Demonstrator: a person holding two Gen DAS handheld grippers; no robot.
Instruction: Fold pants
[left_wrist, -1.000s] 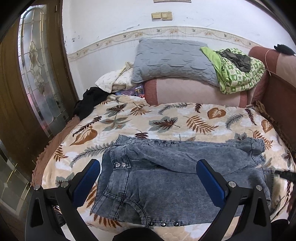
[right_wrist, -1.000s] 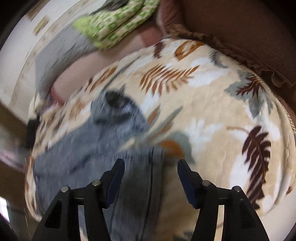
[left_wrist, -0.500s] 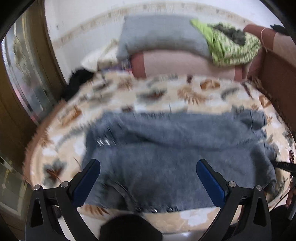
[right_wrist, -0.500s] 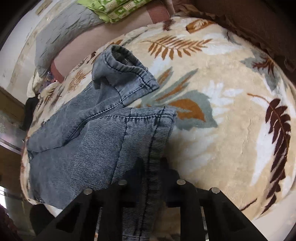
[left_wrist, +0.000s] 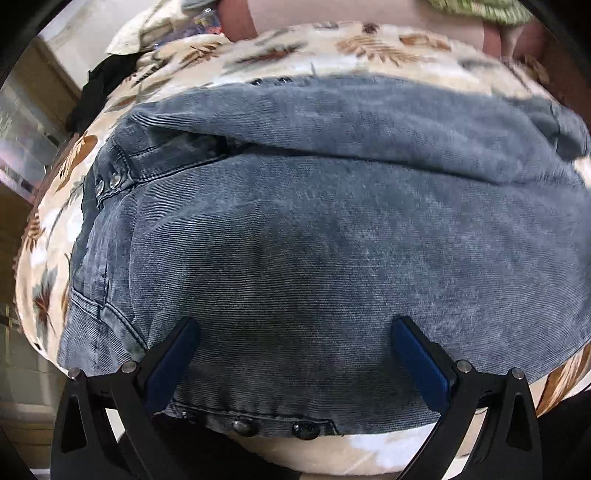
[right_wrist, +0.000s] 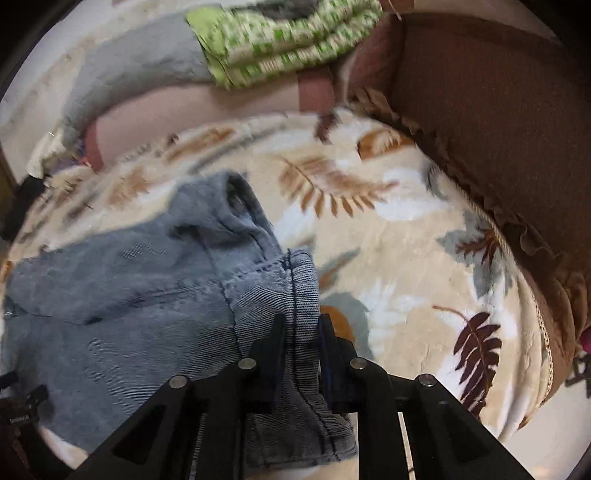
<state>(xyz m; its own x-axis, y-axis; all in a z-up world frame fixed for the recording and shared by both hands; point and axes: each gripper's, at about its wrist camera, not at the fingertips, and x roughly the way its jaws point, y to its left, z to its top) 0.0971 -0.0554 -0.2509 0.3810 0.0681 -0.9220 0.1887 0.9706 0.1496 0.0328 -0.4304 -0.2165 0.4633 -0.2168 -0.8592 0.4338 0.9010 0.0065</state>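
Note:
Faded blue denim pants (left_wrist: 314, 229) lie across a leaf-print blanket (left_wrist: 369, 48) on a bed, waistband to the left with metal snaps. My left gripper (left_wrist: 295, 347) hovers close over the near edge of the pants, wide open, blue pads on either side of the cloth. In the right wrist view the pants (right_wrist: 129, 288) reach in from the left, and my right gripper (right_wrist: 301, 332) is shut on the stitched hem of the near leg, which is bunched and lifted between the pads. The far leg's cuff (right_wrist: 236, 206) lies crumpled behind it.
Grey pillow (right_wrist: 140, 70) and a green patterned blanket (right_wrist: 280, 40) are piled at the head of the bed. A brown frilled cushion (right_wrist: 498, 122) borders the right side. Dark clothing (left_wrist: 107, 85) lies at the far left edge of the bed.
My left gripper dropped and tipped down close over the pants, staying open. My right gripper closed on the near leg's hem, then drew it slightly up and bunched it.

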